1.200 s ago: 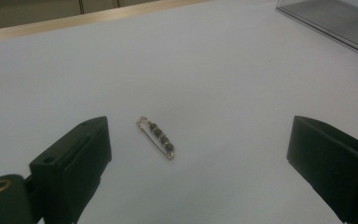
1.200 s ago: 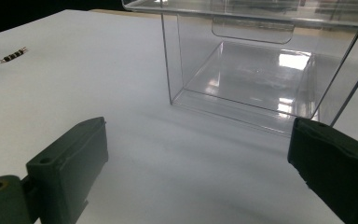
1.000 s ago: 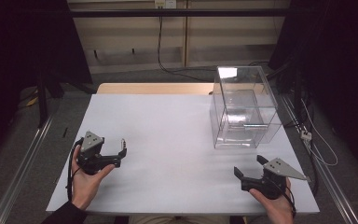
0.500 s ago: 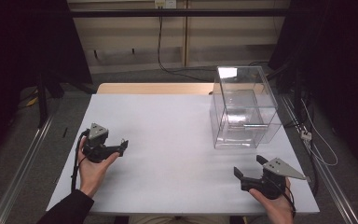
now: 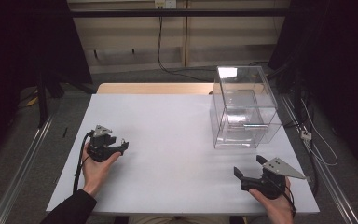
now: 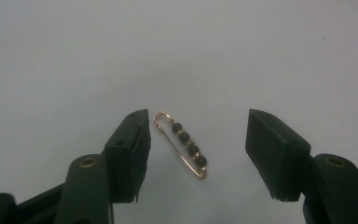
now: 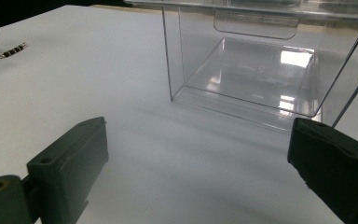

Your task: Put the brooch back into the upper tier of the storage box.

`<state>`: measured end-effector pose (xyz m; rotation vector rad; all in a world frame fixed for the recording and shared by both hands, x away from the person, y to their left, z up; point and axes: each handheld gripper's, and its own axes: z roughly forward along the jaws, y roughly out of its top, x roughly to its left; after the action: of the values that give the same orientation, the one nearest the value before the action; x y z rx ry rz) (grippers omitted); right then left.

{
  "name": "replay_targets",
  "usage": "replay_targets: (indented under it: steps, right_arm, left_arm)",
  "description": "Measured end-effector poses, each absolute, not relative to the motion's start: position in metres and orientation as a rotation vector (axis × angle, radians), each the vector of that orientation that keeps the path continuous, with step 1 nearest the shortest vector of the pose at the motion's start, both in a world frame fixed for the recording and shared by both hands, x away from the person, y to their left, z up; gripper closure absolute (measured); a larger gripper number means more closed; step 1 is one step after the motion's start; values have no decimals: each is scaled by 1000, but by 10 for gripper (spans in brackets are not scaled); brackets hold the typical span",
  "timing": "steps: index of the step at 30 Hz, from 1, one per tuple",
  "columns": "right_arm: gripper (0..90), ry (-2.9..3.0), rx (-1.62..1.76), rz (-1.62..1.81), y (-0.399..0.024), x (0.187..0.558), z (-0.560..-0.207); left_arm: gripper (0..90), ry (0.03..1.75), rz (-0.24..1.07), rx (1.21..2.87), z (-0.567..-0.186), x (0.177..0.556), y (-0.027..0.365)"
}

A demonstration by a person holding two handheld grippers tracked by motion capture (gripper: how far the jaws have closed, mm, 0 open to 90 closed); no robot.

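The left hand-held gripper [image 6: 196, 140] has lowered over the beaded pin [image 6: 182, 144]; its jaws, just closing, remain spread around it, ready to pinch.

table [image 5: 168, 116]: white top | on it: clear box [image 5: 244, 109], beaded safety pin [image 6: 182, 143]

a lab: dark curtains [image 5: 23, 42] enclose a white table [image 5: 168, 121].

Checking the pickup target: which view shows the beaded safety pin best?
Left gripper view: the beaded safety pin lies sharp between the left gripper's closing jaws, untouched. Right gripper view: a small far streak.
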<state>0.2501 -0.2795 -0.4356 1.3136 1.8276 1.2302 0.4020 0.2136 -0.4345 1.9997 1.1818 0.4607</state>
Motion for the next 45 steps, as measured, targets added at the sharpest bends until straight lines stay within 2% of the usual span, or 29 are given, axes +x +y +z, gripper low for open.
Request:
replay_targets:
  steps: [7, 15, 18, 25, 35, 38, 45]
  right_arm:
    - [51, 1833, 1316, 1231, -279, 251, -436]
    - [51, 1837, 1317, 1230, -280, 251, -437]
    - [51, 1837, 1318, 1229, -280, 252, -437]
    - [51, 1842, 1309, 1232, -279, 252, -436]
    - [59, 1845, 1307, 1235, -279, 252, -436]
    - [59, 1847, 1304, 1234, -279, 252, -436]
    - [59, 1849, 1306, 1236, -279, 252, -436]
  left_arm:
    - [449, 1201, 459, 2074, -442, 416, 207]
    - [549, 1220, 459, 2110, -446, 421, 203]
    - [560, 1234, 419, 2118, -450, 423, 202]
    - [600, 1230, 421, 2160, -448, 426, 200]
    - [746, 1223, 386, 2184, -447, 425, 200]
    - [821, 1230, 350, 2174, -447, 426, 201]
    - [840, 1241, 328, 2153, -447, 426, 203]
